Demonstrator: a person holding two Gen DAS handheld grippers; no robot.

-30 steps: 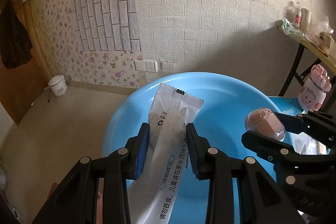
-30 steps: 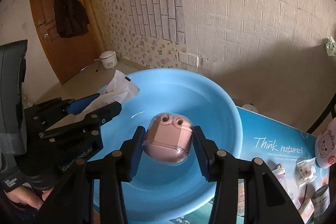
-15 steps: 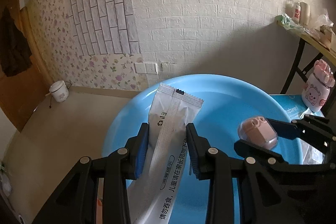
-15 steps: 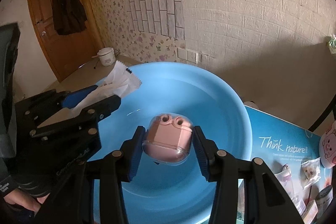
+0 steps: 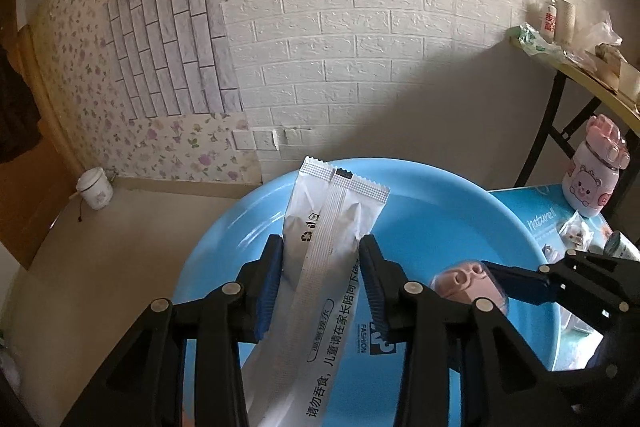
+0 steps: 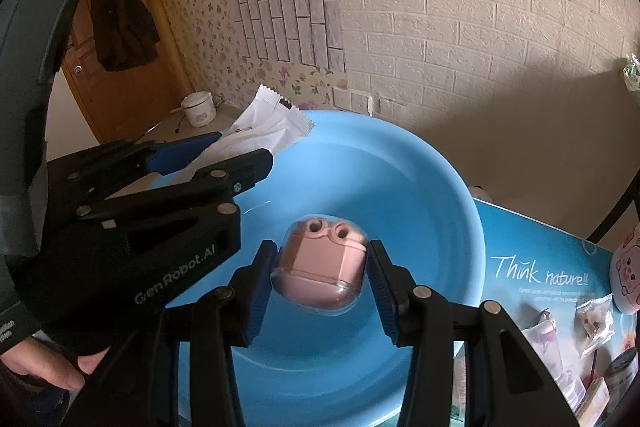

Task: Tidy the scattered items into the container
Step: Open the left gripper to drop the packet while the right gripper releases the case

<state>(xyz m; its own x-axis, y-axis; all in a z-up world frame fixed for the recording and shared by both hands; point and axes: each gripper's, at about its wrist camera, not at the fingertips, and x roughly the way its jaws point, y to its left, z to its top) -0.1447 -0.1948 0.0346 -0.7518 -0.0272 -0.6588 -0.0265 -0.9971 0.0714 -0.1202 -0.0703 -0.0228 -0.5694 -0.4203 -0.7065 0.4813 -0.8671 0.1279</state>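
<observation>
While the blue basin sits below both tools, the pink case in its clear shell hangs above the basin's hollow, pinched at its two sides by the right tool. To its left the left tool is pressed onto a long white sachet (printed with Chinese text), whose serrated far end pokes out over the basin's far-left rim. Right of the basin, on the blue printed surface, lie small clear packets and a pink-lidded piggy bottle. Behind everything stands a white brick-pattern wall, with a small white rice cooker on the floor at far left.
</observation>
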